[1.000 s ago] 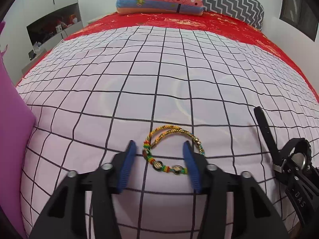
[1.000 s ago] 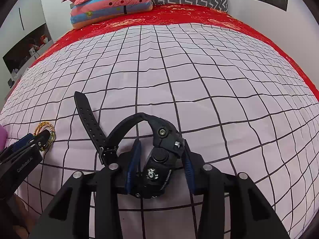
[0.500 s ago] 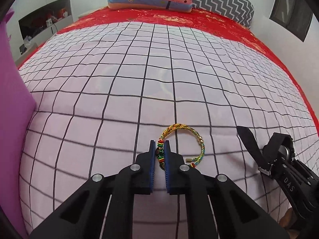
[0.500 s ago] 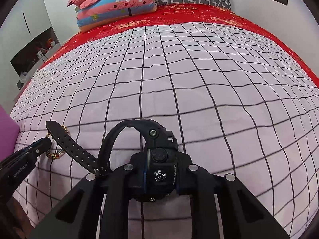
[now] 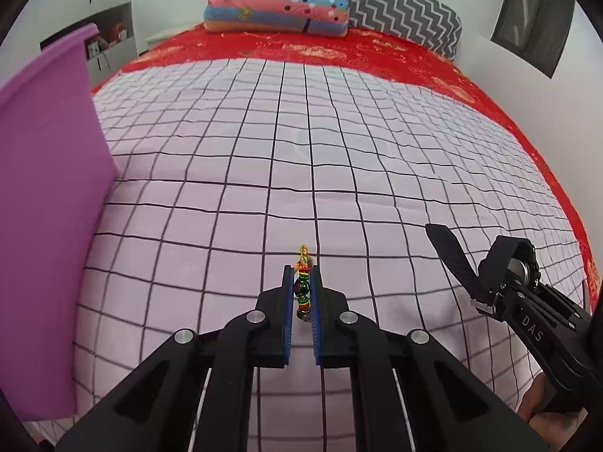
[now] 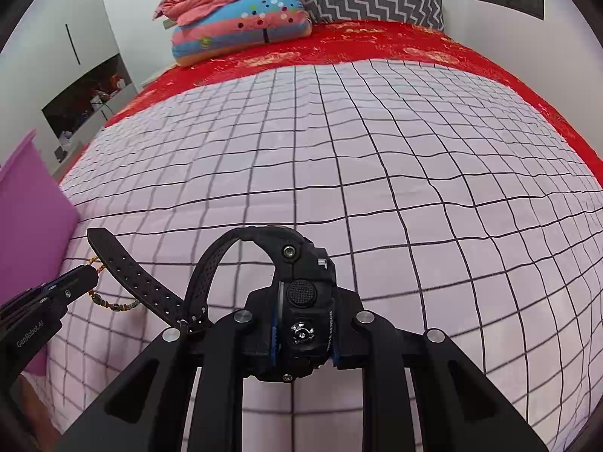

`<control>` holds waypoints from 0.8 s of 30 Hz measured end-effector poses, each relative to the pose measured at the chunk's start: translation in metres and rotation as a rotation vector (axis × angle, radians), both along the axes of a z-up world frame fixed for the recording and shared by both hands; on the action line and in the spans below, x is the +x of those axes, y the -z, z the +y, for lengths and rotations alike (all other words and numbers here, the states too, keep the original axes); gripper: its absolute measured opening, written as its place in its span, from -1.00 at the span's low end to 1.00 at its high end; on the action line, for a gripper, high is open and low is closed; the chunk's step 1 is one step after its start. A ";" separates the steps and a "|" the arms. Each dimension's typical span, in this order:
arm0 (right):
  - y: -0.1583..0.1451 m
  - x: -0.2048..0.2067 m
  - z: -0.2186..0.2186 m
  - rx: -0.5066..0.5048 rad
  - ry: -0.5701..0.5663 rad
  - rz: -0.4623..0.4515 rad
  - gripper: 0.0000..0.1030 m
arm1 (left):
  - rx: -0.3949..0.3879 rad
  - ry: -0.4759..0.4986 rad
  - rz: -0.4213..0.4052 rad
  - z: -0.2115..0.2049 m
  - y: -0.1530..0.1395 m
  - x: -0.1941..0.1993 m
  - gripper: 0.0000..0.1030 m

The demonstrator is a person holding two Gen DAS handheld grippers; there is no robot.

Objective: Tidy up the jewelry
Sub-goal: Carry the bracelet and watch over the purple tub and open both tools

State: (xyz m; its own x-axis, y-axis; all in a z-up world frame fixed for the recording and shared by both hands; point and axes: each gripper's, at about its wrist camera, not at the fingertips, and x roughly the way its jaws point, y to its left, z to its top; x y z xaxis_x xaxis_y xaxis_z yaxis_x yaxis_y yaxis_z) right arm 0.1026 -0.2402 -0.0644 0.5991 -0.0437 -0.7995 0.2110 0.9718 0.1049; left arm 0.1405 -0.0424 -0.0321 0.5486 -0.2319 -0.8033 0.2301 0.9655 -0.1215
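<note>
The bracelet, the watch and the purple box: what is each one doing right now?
Beaded bracelet: pinched in the left gripper, hanging off the bed.
Black watch: clamped in the right gripper, strap unbuckled and dangling.
Purple box: standing on the checked bedspread at the left; its inside is hidden.

Each camera sits on its own tool and looks forward along the fingers, angled down at the bed [image 5: 339,158] from close range. The left wrist view faces the pillows [image 5: 275,11] at the bed's far end; the right wrist view does likewise. Both share the checked cover, the purple box [image 6: 30,203] and each other's tool.
</note>
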 end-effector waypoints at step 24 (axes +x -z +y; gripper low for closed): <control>-0.114 -0.050 0.112 -0.024 -0.205 -0.185 -0.63 | -0.049 -0.092 -0.221 0.108 -0.130 -0.091 -0.83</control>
State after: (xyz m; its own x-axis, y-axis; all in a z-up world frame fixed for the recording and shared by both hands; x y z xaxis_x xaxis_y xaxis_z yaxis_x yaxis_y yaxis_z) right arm 0.0530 -0.1283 0.0498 0.7333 0.0759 -0.6756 -0.0108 0.9949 0.1001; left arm 0.0493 0.0657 0.0983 0.7305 -0.2084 -0.6503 0.1675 0.9779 -0.1252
